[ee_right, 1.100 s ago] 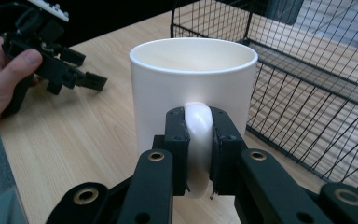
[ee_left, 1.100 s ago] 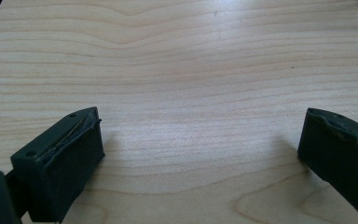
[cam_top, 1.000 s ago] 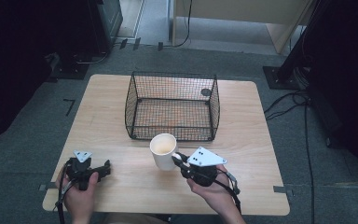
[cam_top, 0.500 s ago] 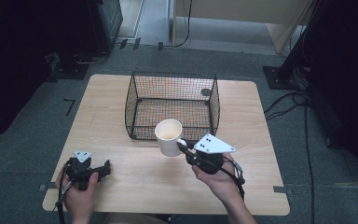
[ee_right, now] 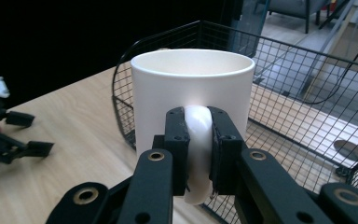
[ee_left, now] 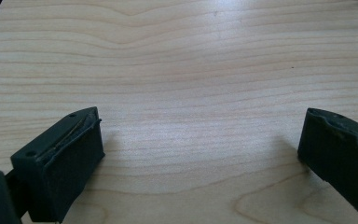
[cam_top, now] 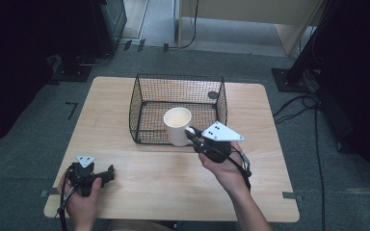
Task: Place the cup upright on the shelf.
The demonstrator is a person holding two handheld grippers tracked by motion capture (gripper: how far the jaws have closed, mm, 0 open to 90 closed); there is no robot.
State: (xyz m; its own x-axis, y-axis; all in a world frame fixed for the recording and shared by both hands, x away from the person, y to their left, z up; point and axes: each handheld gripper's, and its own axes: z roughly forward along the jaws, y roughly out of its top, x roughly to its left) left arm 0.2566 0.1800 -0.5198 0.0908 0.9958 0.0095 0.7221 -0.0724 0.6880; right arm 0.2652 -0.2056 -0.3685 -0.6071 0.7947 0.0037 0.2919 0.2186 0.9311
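A white mug (cam_top: 177, 126) is held by its handle above the near wall of a wire basket (cam_top: 144, 98).

The handle is clamped between the jaws of the right gripper (ee_right: 198, 140), and the mug is kept upright, clear of the wooden surface (cam_top: 173, 178). The left gripper (cam_top: 107, 174) is rested on the surface, jaws spread wide with nothing between them.

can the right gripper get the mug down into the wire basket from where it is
Probably yes. The right gripper clamps the mug by its handle, held near the basket's front wall; the basket is open-topped, but the mug likely needs lifting over the rim first.
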